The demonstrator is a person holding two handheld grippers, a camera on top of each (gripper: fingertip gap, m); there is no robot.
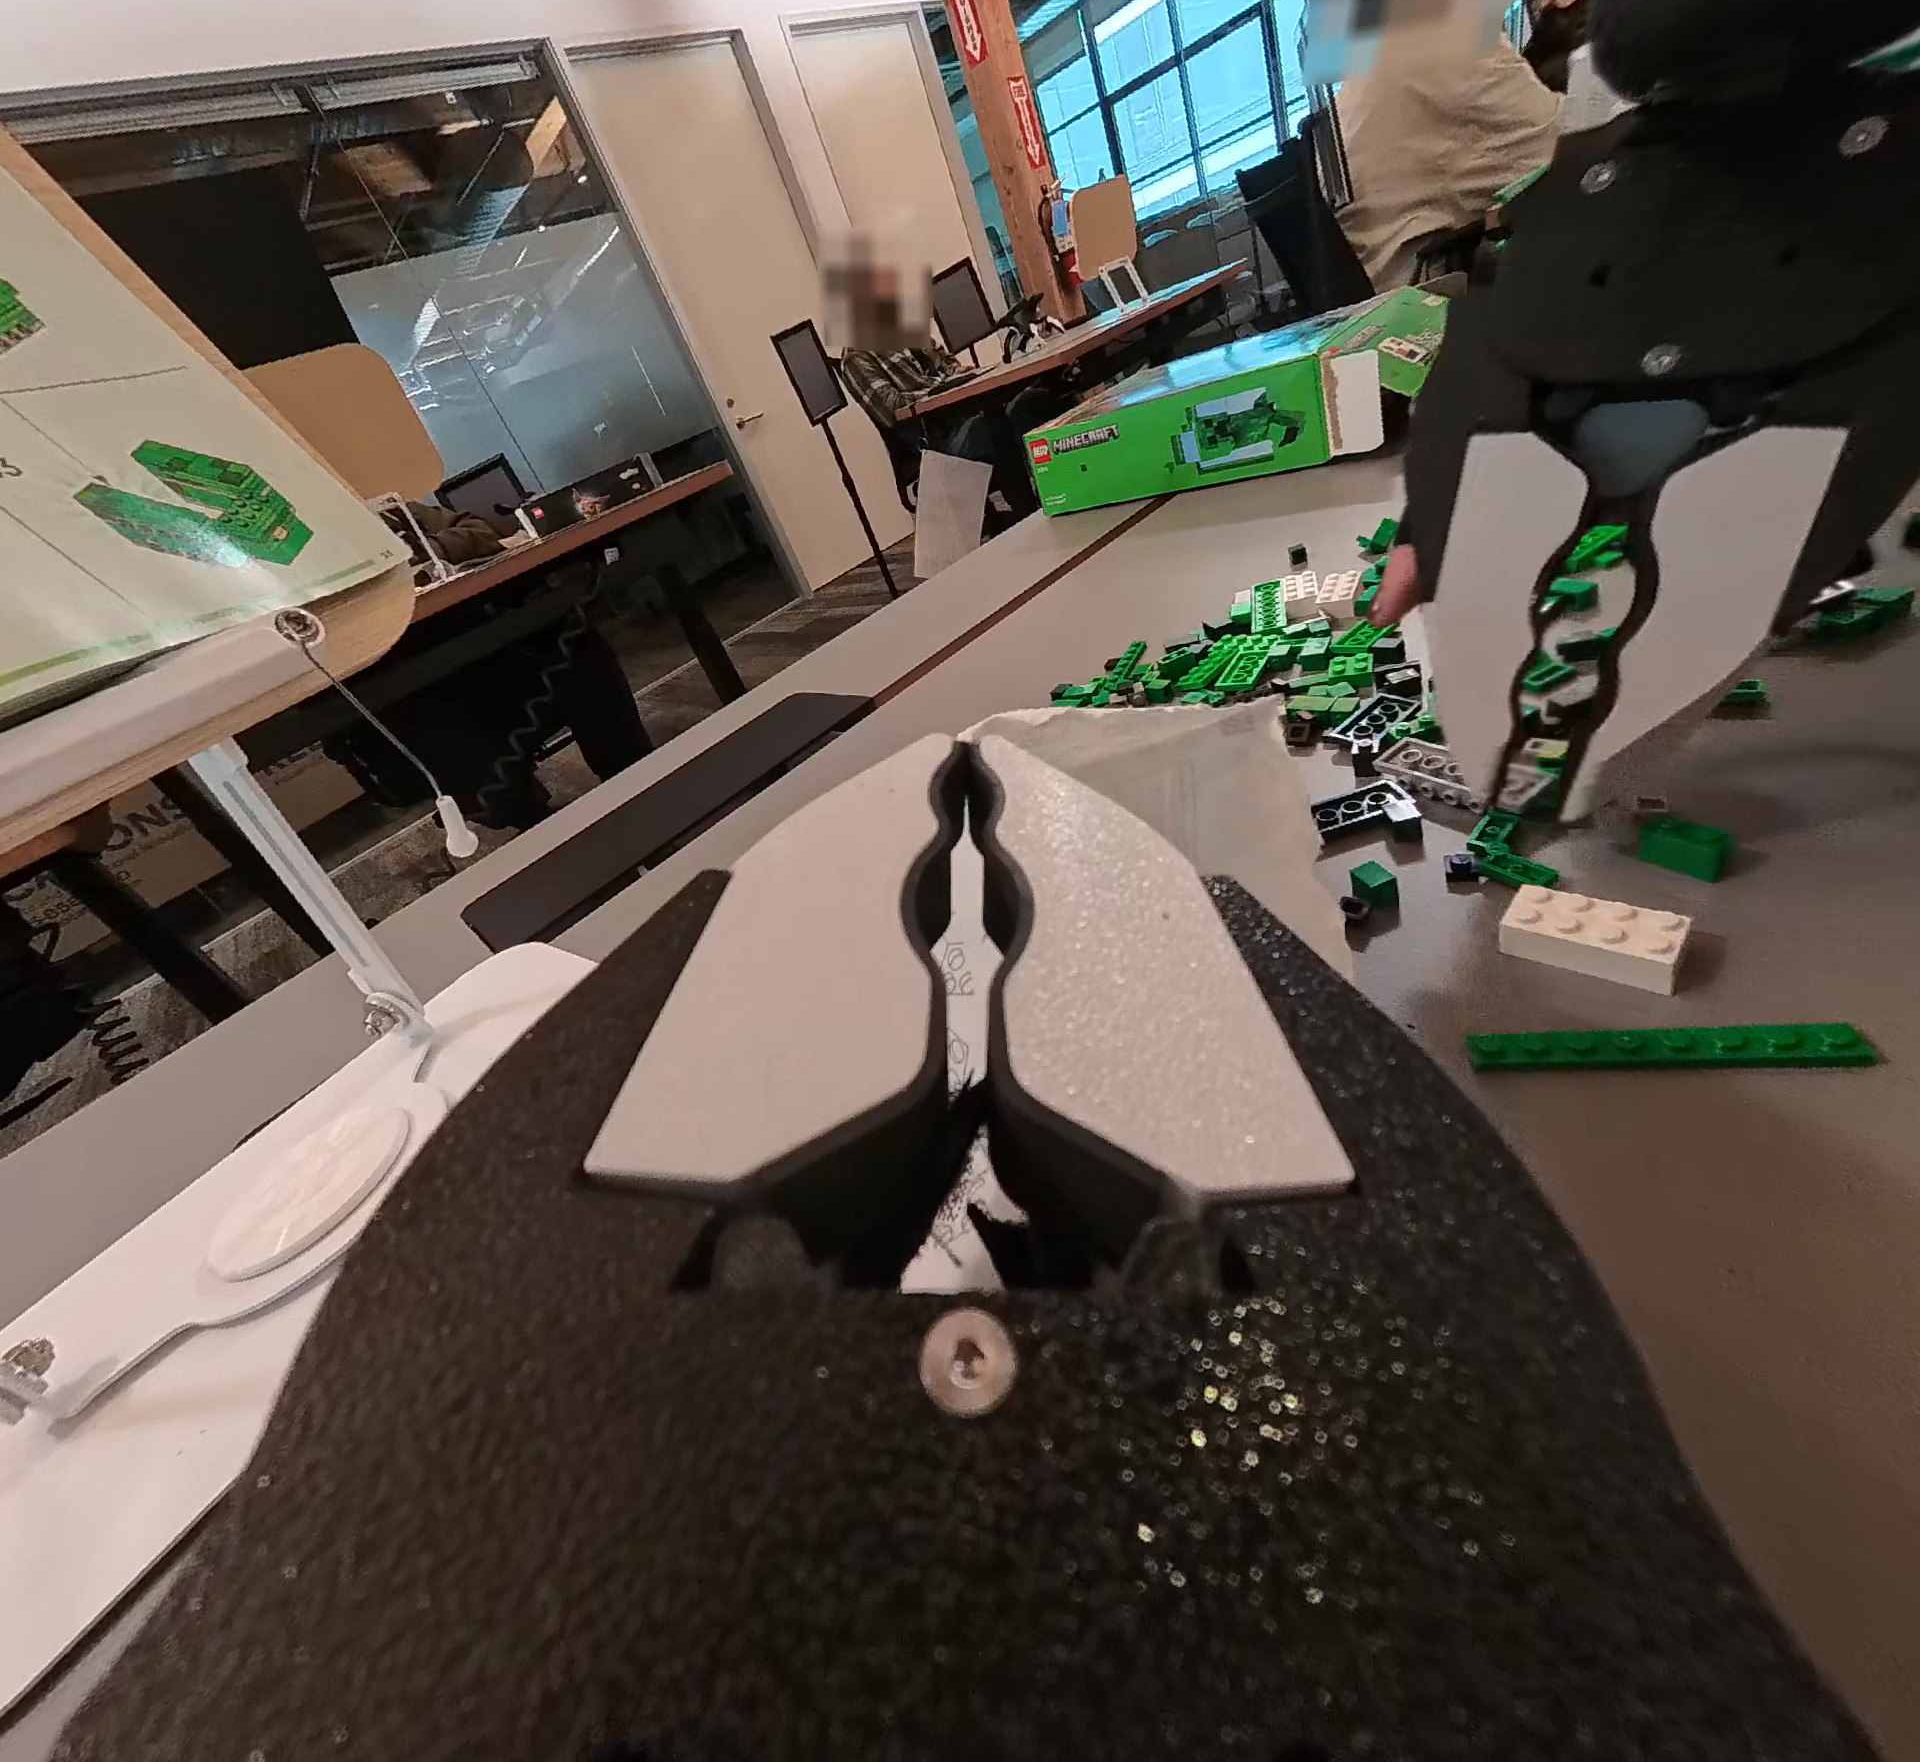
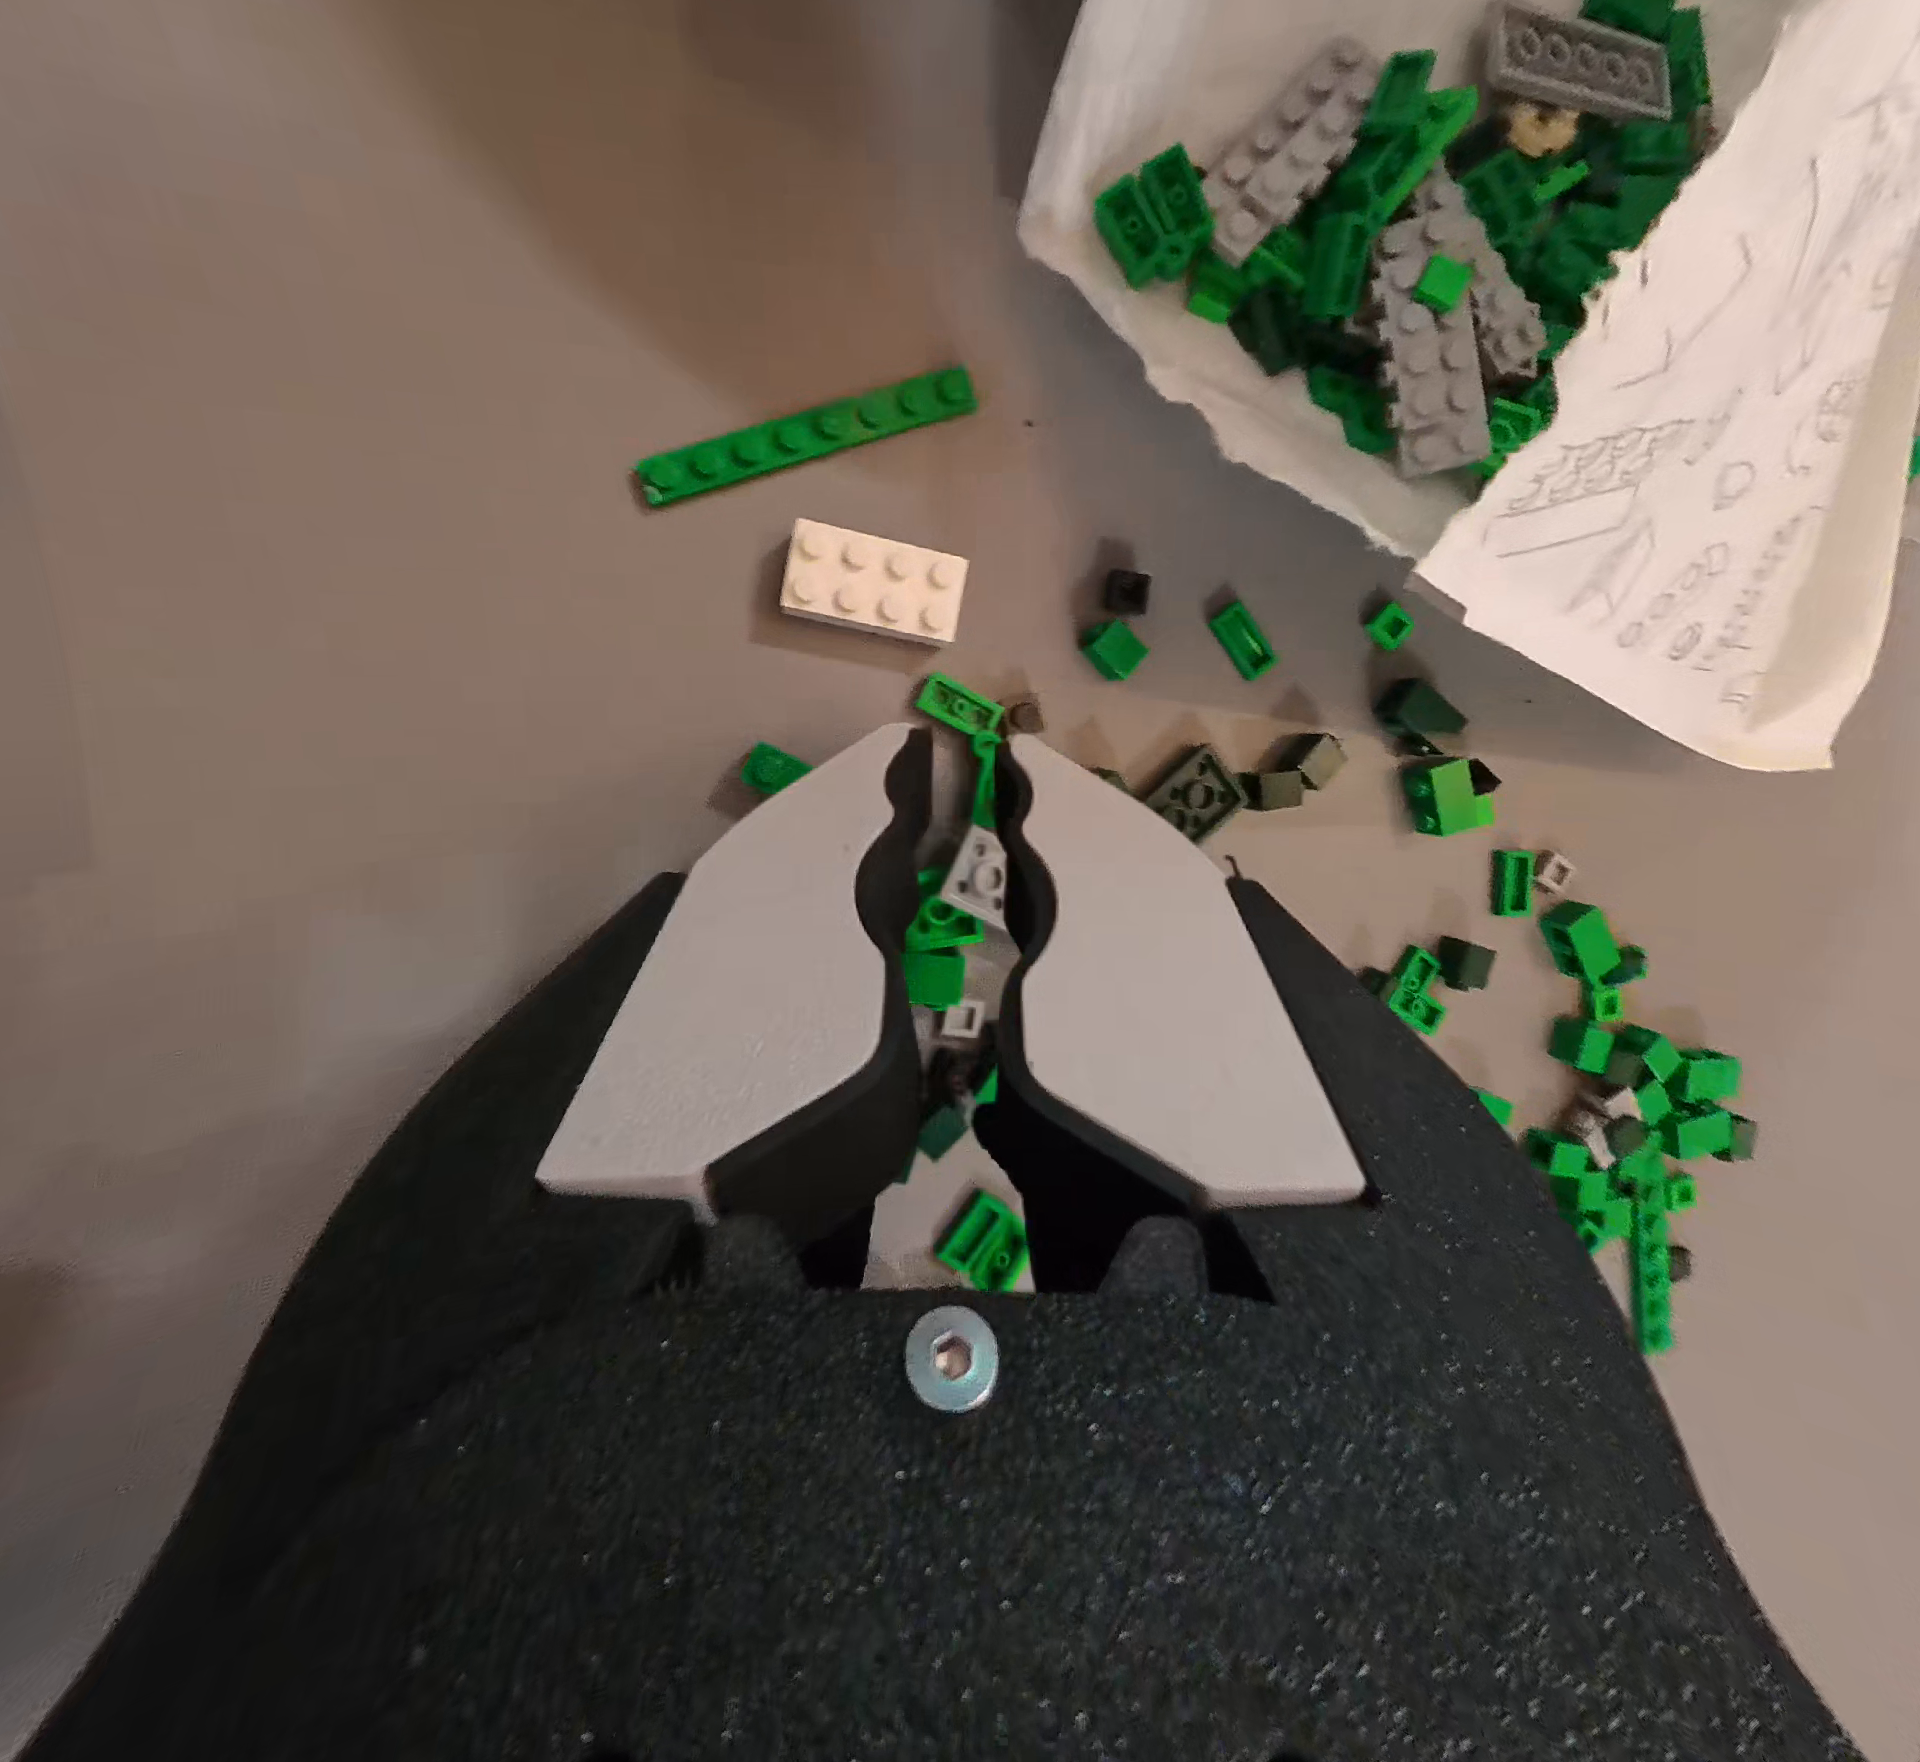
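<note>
My left gripper (image 1: 968, 756) is shut on the edge of a white paper bag (image 1: 1174, 777), low over the grey table. The right wrist view shows the bag (image 2: 1143, 50) lying open with several green and grey bricks (image 2: 1434, 258) inside. My right gripper (image 2: 966, 744) points down at the table among loose green bricks (image 2: 1621, 1089). It is closed on a thin green piece (image 2: 985, 777) held edge-on between its tips. It also shows in the left wrist view (image 1: 1538, 798), standing just right of the bag over the brick pile (image 1: 1278, 652).
A white 2x4 brick (image 2: 873, 592) and a long green plate (image 2: 805, 436) lie left of the bag. A green set box (image 1: 1195, 434) lies farther back on the table. An instruction booklet (image 1: 156, 465) stands on a white holder (image 1: 208, 1245) at left. People sit at desks behind. Across from one pair of fingers to the other is roughly 15 cm. It is some 6 cm from my right tips to the long green plate (image 2: 805, 436).
</note>
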